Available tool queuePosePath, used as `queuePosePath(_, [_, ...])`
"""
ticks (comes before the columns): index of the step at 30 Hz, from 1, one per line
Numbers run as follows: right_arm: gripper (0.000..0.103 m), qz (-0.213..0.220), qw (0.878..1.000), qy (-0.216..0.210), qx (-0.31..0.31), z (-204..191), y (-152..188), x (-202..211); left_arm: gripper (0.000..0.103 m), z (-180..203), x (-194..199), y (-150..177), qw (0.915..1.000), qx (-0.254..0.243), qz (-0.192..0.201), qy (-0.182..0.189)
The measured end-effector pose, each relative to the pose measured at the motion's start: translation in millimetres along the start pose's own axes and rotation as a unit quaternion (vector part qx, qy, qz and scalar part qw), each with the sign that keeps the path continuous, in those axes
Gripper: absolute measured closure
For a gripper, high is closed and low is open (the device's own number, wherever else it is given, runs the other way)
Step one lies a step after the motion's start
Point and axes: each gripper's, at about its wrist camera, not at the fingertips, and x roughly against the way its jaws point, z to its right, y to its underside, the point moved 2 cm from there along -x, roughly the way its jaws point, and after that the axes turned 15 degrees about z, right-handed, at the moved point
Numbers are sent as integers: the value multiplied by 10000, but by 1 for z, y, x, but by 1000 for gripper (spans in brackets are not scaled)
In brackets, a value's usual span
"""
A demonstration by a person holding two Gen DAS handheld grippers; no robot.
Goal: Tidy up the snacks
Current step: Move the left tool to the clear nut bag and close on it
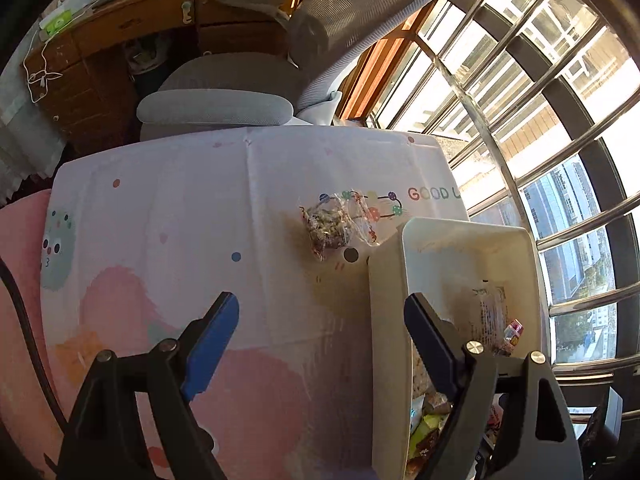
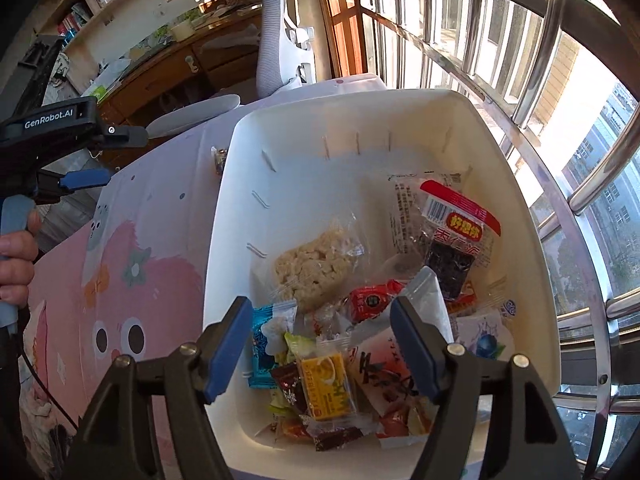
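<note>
Over the white bin (image 2: 240,184), the right gripper (image 2: 320,340) is hanging spread and empty, a clear snack bag (image 1: 332,226) lying on the tablecloth (image 1: 168,200) at the bin's eleven o'clock.

The tablecloth (image 1: 160,200) carries coloured letters reading "GOOD U" (image 1: 434,193) near its far right corner, the rest cut off by the white bin (image 1: 386,320). In the right wrist view, the black body of the left gripper (image 2: 86,179) bears the white brand "GenRobot.AI" (image 2: 49,113). Inside the bin, a red-topped snack packet (image 2: 460,232) shows a barcode and yellow Chinese characters, and a yellow packet (image 2: 326,380) has print too small to read.
</note>
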Motion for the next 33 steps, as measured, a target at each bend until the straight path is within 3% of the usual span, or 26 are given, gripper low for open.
queuePosePath(10, [31,-108,9987,282,402,-6,-5,-23,19,1,-72,-25,9987,484,-92,129])
queuePosePath(21, [31,-335,9983,378,295,3,-11,-40,19,7,-140,-17,9964,593,-599,-70])
queuePosePath(27, [31,-344,9980,472,231,11,-18,-47,21,7,-159,-13,9956,623,-680,-192])
queuePosePath(33, [30,-374,9977,542,177,16,-19,-51,29,7,-169,-12,9950,690,-692,-217])
